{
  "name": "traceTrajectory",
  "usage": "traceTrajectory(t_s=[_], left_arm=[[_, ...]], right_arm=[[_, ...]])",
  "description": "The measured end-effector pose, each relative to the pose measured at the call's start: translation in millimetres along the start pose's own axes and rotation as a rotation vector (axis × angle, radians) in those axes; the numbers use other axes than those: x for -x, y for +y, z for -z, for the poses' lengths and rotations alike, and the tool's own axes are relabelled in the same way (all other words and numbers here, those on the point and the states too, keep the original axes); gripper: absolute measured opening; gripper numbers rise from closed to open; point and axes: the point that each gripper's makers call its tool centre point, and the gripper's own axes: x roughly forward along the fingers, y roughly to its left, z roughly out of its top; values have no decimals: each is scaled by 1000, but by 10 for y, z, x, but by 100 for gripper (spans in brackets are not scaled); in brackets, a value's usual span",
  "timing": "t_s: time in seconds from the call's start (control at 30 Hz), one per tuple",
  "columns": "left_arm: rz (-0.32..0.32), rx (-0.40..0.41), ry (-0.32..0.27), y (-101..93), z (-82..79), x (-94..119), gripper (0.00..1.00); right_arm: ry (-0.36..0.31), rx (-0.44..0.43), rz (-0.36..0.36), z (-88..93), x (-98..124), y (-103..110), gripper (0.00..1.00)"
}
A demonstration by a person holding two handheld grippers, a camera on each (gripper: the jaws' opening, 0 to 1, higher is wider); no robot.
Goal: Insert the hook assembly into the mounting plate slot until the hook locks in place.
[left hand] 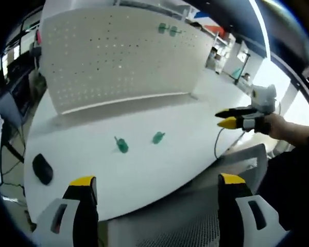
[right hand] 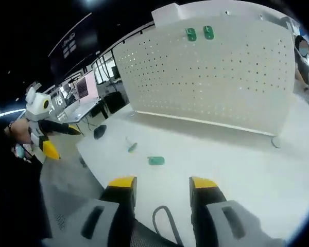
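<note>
In the left gripper view, the left hand-held gripper (left hand: 157,188) rises from the bottom edge with its jaws wide apart and empty. Beyond them on the white counter (left hand: 170,123) lie 2 green hooks (left hand: 122,145) (left hand: 158,137), near each other at centre frame, with a black mouse (left hand: 43,169) at lower left. Behind stands the white pegboard (left hand: 118,56), 2 green hooks (left hand: 169,29) mounted near its top. In the right gripper view, the right hand-held gripper (right hand: 162,188) is also open and empty.
</note>
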Motion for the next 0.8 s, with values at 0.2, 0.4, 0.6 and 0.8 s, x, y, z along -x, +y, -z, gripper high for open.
traceTrajectory(t_s=[0.2, 0.4, 0.6, 0.8], left_arm=[[8, 11, 21, -11, 77, -25, 99], [6, 5, 42, -17, 118, -58, 99], [7, 20, 67, -7, 183, -115, 100], [9, 27, 68, -7, 185, -131, 100]], right_arm=[[35, 37, -14, 140, 55, 19, 39], [53, 27, -25, 212, 44, 40, 39], [65, 25, -53, 247, -55, 107, 38], [125, 122, -116, 317, -199, 243, 38]])
